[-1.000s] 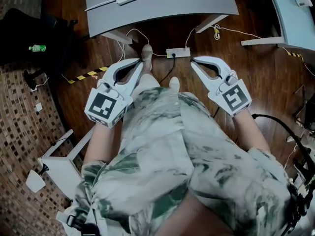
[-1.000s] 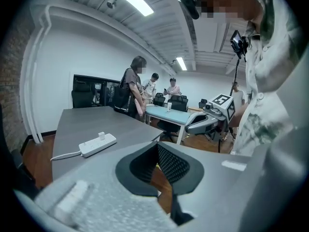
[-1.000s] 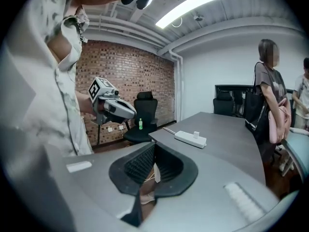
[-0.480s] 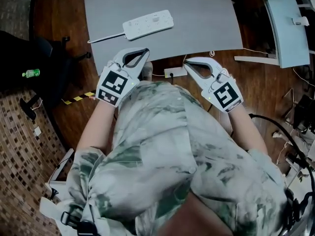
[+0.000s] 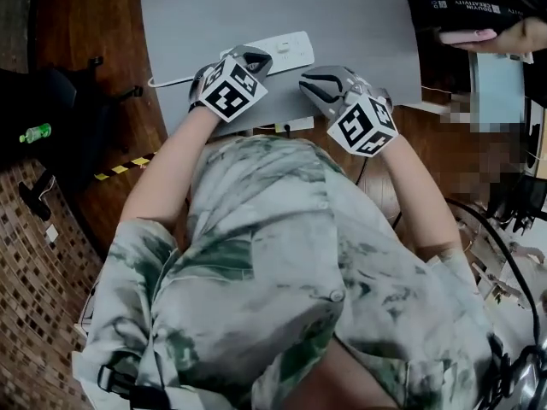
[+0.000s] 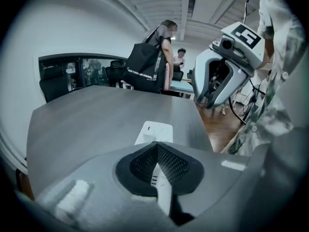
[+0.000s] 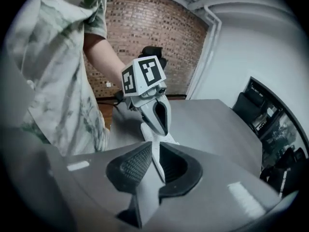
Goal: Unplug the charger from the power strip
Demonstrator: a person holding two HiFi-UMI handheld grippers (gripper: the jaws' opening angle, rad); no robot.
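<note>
White rectangular plastic power strip (image 5: pixel 286 51) lying at upper centre of head view on grey tabletop (image 5: pixel 359 15), its white cable (image 5: pixel 171 79) trailing off left. Left gripper (image 5: pixel 261 56) overlapping strip's middle in head view, tips touching each other, nothing pinched. Right gripper (image 5: pixel 308 84) sitting just below strip's right end, jaws having just been opening to narrow slit. Nothing sitting between them, strip only showing through gap beyond. Charger not resolving in any view, possibly hiding under left gripper.
</note>
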